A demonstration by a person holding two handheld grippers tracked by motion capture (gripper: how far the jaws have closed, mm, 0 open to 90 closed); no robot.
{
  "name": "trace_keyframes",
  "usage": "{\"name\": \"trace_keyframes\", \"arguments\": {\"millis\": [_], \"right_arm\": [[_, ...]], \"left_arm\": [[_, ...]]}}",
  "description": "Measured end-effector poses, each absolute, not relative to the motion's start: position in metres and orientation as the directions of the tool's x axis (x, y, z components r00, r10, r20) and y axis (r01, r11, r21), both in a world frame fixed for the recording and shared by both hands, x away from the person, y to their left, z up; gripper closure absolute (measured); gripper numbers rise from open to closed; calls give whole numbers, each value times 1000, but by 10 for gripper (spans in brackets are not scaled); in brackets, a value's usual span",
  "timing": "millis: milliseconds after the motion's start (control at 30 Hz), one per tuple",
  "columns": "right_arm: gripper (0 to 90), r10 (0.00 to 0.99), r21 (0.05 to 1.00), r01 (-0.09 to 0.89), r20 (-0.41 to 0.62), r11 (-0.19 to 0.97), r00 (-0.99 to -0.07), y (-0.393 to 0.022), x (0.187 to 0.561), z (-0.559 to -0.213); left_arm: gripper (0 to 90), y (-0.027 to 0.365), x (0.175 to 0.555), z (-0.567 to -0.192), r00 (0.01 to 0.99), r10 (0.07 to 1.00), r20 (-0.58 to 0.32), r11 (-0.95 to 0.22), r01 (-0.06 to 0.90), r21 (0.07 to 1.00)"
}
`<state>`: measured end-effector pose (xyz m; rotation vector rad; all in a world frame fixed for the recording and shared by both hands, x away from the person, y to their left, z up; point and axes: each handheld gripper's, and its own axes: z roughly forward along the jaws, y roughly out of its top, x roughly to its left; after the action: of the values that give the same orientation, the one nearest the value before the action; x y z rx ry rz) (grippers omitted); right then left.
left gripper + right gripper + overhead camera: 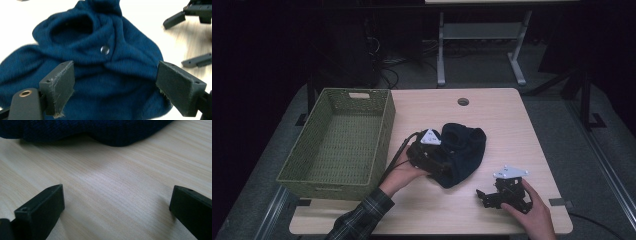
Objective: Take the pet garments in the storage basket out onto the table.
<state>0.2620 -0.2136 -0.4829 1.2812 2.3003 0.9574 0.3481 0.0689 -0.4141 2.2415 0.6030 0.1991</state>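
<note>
A dark blue knit garment [464, 150] lies crumpled in the middle of the wooden table [512, 125]. My left gripper [443, 167] is at its near-left edge, held by a hand in a plaid sleeve. In the left gripper view its jaws stand open [115, 75] just above the garment [100, 62], which has a small round snap [105, 50]; nothing is pinched. My right gripper [483, 196] rests near the table's front right, open. In the right gripper view its jaws [117, 200] frame bare wood, with the garment's edge [87, 130] beyond them.
A green woven basket [382, 145] sits at the table's left side with nothing visible inside. A round cable hole [463, 101] is near the far edge. Beyond the table stand a metal frame's legs [441, 60] on the floor.
</note>
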Motion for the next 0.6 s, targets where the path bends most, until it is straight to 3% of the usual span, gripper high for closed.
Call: {"name": "trace_keyframes", "arguments": {"millis": [600], "right_arm": [[0, 844, 697, 616, 30, 366, -536, -214, 262, -483]], "left_arm": [[151, 99, 309, -446, 830, 555, -56, -561, 423, 712]]}}
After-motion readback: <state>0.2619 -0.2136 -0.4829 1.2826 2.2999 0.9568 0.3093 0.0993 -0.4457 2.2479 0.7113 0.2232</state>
